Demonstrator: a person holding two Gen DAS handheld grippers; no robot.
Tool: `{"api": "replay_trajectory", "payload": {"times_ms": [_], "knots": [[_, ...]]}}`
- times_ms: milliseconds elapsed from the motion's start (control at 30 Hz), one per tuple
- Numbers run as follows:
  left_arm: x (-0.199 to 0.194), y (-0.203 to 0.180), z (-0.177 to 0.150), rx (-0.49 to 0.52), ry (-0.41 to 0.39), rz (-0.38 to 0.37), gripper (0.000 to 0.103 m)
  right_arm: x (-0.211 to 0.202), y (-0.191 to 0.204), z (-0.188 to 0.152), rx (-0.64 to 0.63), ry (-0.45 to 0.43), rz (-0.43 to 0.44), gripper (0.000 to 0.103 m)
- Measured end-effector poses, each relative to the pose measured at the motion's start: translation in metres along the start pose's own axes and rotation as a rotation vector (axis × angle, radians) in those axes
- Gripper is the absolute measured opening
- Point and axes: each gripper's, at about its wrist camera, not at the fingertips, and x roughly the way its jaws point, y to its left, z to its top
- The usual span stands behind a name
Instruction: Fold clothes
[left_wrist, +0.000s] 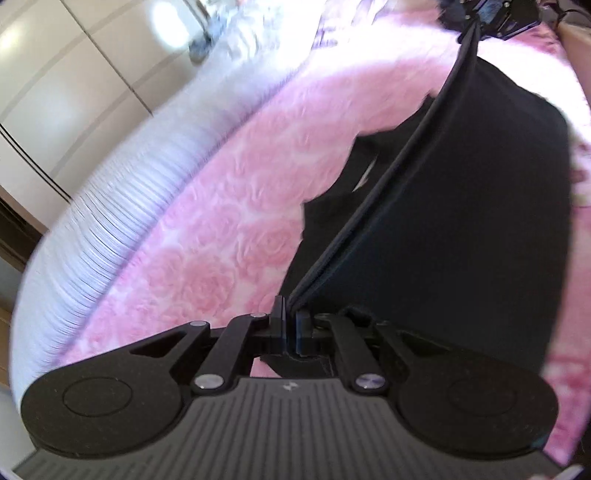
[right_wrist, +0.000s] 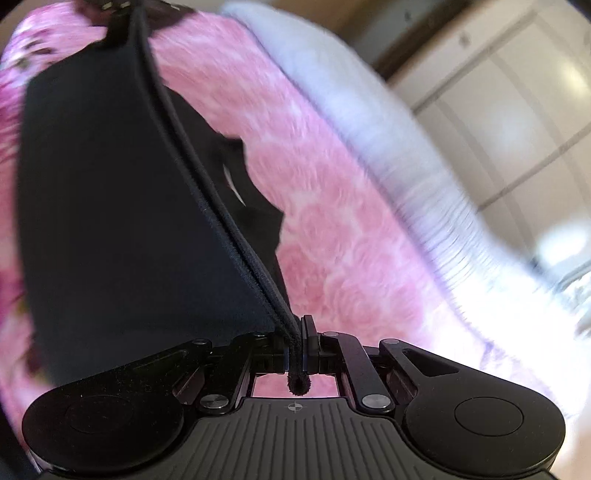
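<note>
blurred wardrobe (left_wrist: 55, 92), smeared bed edge (right_wrist: 406, 166)

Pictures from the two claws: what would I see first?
A big black garment fills the middle, stretched tight between the two claws. The left claw and right claw each pinch one end of its edge. Under it lies a fluffy pink rose-patterned blanket.

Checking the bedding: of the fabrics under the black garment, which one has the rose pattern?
The pink blanket, lying directly under the black garment. It has raised roses; the pale lilac cover beside it at the bed's edge shows only fine stripes.
</note>
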Motion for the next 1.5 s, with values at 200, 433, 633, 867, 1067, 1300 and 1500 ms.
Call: {"api": "replay_trajectory", "payload": {"times_ms": [200, 433, 633, 867, 1067, 1300, 1500], "knots": [[0.083, 0.029, -0.007, -0.054, 0.039, -0.064, 0.004, 0.091, -0.051, -0.004, 0.136, 0.068, 0.125, 0.004], [0.134, 0.059, -0.009, -0.158, 0.037, -0.102, 0.005, 0.143, -0.087, -0.006, 0.259, 0.055, 0.158, 0.004], [0.162, 0.068, -0.021, -0.242, 0.063, -0.106, 0.021, 0.185, -0.084, -0.007, 0.309, 0.099, 0.160, 0.009], [0.137, 0.097, -0.029, -0.457, 0.021, -0.094, 0.045, 0.166, -0.133, -0.034, 0.748, 0.028, 0.062, 0.044], [0.122, 0.116, -0.027, -0.603, 0.026, -0.155, 0.046, 0.133, -0.134, -0.046, 0.843, 0.011, 0.039, 0.048], [0.130, 0.139, -0.029, -0.659, 0.048, -0.196, 0.063, 0.123, -0.069, -0.016, 0.655, -0.052, 0.108, 0.050], [0.154, 0.173, -0.051, -0.925, 0.055, -0.396, 0.064, 0.111, -0.010, -0.004, 0.561, -0.113, 0.150, 0.050]]}}
